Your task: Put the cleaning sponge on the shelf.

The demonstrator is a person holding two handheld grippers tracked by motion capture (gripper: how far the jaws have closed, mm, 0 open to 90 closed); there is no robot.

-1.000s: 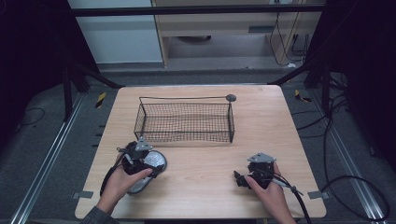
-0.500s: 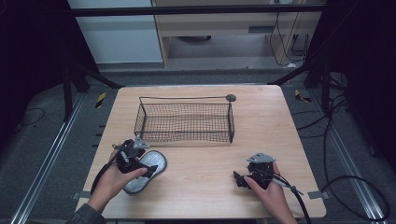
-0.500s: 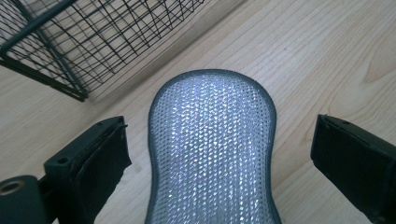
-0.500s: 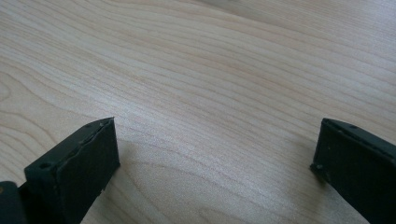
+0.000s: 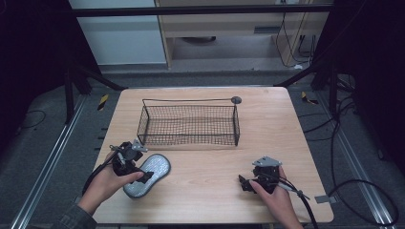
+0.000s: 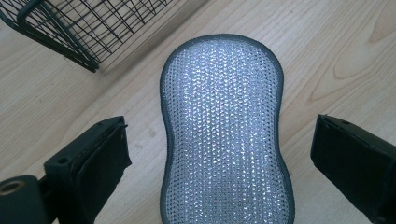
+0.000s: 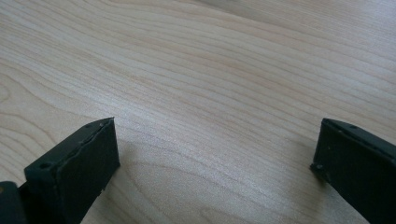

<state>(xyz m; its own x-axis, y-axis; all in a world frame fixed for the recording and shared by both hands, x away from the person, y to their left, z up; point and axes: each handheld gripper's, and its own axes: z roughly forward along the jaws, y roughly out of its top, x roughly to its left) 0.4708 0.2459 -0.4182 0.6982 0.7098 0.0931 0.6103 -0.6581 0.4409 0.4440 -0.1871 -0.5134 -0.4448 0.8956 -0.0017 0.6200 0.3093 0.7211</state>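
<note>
A silvery mesh scrubbing pad (image 5: 152, 168) with a grey rim lies flat on the wooden table (image 5: 210, 191), just in front of the wire basket's left corner. My left gripper (image 5: 138, 171) hovers over the pad's near-left part, held by a hand from the lower left. In the left gripper view the pad (image 6: 224, 140) runs lengthwise between the jaws, and the gripper (image 6: 219, 140) is open with both pads clear of it. My right gripper (image 5: 246, 183) rests low at the table's front right, open (image 7: 217, 126) over bare wood with nothing between its jaws.
A black wire basket (image 5: 191, 100) stands across the table's middle, empty; its corner (image 6: 70, 32) shows at the upper left of the left gripper view. A small dark disc (image 5: 236, 99) sits by its far right corner. Cables trail off the table's front edge.
The left gripper has drawn back to the left and risen a little, uncovering more of the pad. The right gripper has stayed put.
</note>
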